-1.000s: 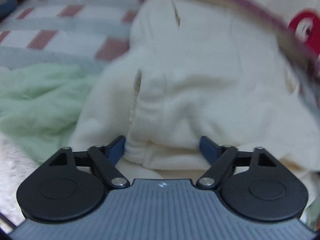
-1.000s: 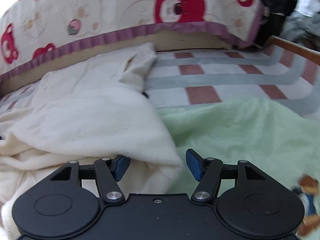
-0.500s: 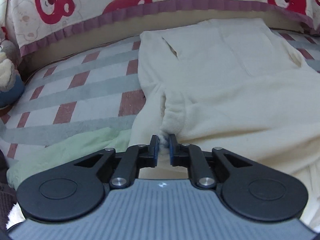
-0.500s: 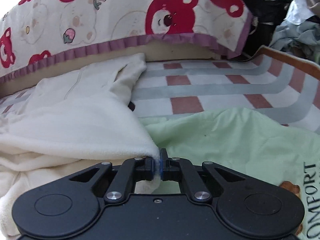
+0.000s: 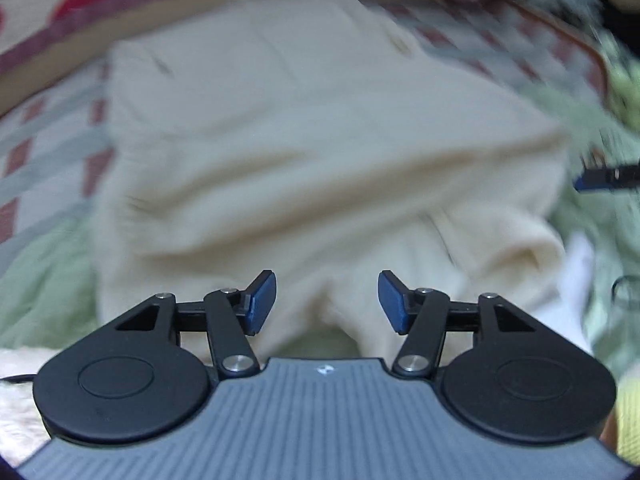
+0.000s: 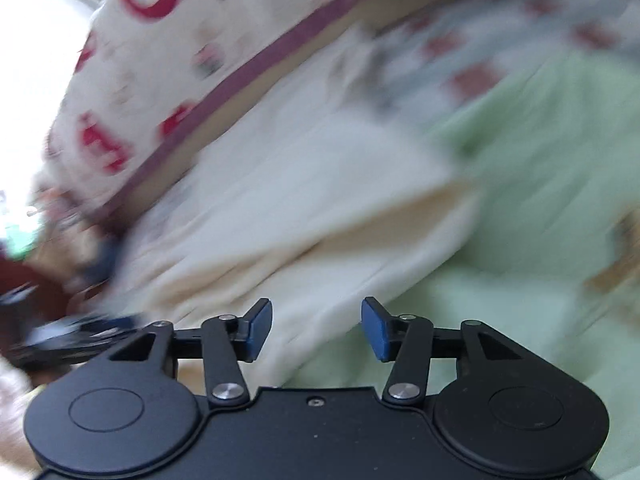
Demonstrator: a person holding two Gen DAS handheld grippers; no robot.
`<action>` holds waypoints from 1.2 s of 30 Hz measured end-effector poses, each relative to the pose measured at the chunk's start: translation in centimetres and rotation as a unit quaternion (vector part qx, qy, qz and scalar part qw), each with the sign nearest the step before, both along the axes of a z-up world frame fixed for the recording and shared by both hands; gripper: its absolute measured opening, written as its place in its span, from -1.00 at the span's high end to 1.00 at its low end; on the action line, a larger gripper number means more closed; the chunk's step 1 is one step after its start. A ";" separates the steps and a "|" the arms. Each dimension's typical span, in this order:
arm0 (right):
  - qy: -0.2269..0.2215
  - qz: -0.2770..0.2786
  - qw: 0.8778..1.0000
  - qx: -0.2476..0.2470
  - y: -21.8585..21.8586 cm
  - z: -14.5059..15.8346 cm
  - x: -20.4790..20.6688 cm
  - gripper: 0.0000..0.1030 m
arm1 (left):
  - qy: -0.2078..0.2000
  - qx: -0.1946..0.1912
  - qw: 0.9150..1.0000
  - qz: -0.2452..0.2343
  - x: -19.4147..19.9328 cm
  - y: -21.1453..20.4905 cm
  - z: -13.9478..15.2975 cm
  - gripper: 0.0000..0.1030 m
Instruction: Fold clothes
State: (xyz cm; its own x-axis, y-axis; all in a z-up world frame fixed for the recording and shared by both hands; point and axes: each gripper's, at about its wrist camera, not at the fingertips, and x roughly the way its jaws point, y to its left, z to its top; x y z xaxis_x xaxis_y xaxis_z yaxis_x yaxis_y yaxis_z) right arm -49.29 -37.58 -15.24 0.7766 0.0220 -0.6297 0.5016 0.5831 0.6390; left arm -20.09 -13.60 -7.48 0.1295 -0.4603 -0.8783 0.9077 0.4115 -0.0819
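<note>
Bed [image 5: 44, 152] with checked sheet, carrying a green blanket [image 6: 540, 168] and, over it, the cream garment [image 5: 320, 152], folded and lying flat. Left gripper [image 5: 327, 302] above the garment's near edge, jaws opening, nothing pinched. Right gripper [image 6: 317, 330] at the garment's corner, jaws likewise opening, released.

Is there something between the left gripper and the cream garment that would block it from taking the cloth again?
Nothing visible. The left gripper hangs just over the cream garment, jaws opening with bare cloth below and no other object between. The green blanket lies off to the side.
</note>
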 end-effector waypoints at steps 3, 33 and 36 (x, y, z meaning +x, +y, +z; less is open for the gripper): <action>0.004 0.063 0.998 0.003 2.6 -0.6 2.0 -0.08 | -0.003 0.024 0.999 -0.041 -1.8 -1.1 -1.0 -0.09; 0.027 0.207 0.958 -0.195 9.9 5.4 4.3 0.79 | 0.092 -0.001 0.994 0.054 -1.8 3.8 2.4 0.93; 0.080 0.218 0.956 -0.180 10.1 1.8 4.7 0.80 | 0.090 0.022 0.993 0.067 -2.4 3.7 -0.4 0.99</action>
State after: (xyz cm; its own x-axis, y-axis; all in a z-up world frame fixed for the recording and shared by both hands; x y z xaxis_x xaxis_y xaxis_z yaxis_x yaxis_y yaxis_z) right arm -44.59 -27.49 -13.48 0.6357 0.0810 -0.7677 0.2359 0.9265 0.2931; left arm -22.46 -9.89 -7.83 0.0261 -0.4095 -0.9119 0.8172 0.5342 -0.2165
